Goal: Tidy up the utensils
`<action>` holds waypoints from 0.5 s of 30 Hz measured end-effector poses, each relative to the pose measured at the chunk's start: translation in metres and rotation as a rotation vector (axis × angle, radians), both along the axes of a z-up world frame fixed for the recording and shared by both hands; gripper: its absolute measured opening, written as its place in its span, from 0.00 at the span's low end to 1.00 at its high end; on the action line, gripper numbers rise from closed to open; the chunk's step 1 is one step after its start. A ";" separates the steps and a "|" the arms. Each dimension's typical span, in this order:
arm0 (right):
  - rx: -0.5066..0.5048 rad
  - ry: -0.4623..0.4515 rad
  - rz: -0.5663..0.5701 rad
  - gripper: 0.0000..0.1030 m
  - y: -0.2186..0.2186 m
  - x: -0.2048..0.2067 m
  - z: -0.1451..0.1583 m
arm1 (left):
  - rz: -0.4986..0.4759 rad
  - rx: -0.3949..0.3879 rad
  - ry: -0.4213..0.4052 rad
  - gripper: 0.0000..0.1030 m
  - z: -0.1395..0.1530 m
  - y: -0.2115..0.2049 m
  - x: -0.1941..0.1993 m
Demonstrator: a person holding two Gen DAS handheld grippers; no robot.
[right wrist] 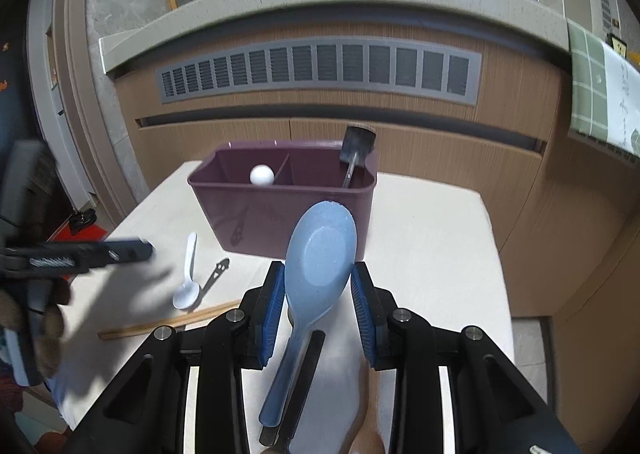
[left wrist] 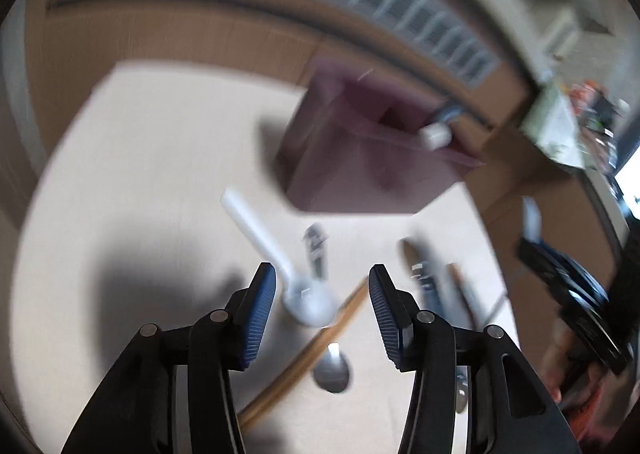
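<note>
A purple utensil holder (right wrist: 280, 210) stands at the back of the white table, with a white ball-ended utensil and a black spatula (right wrist: 356, 146) inside. It also shows blurred in the left wrist view (left wrist: 360, 158). My right gripper (right wrist: 318, 290) is shut on a blue rice spoon (right wrist: 320, 254), held in front of the holder. My left gripper (left wrist: 322, 302) is open and empty above a white plastic spoon (left wrist: 280, 258), a can opener (left wrist: 318, 250), wooden chopsticks (left wrist: 320, 338) and a metal spoon (left wrist: 332, 370). It also shows in the right wrist view (right wrist: 100, 254).
A wooden cabinet with a grey vent (right wrist: 320, 70) runs behind the table. The table's (right wrist: 440, 254) right edge drops to the floor. A dark-handled utensil (left wrist: 428, 278) lies to the right of the left gripper. A green cloth (right wrist: 600, 94) hangs at right.
</note>
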State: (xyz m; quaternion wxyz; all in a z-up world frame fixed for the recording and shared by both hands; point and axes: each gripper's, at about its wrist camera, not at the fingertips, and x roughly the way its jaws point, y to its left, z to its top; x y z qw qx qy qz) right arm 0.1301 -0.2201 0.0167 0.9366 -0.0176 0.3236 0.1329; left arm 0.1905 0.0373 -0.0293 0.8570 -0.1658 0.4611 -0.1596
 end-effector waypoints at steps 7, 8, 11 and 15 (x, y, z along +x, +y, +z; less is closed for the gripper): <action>-0.022 0.027 -0.024 0.29 0.007 0.013 -0.013 | 0.163 0.129 0.058 0.44 -0.025 -0.015 0.038; -0.034 0.023 -0.030 0.29 0.009 0.014 -0.015 | 0.152 0.222 0.045 0.41 -0.025 -0.027 0.043; -0.053 0.020 -0.037 0.29 0.013 0.016 -0.017 | 0.138 0.389 -0.004 0.31 -0.028 -0.045 0.044; -0.045 0.004 -0.042 0.29 0.011 0.014 -0.017 | 0.114 0.341 -0.042 0.09 -0.028 -0.037 0.027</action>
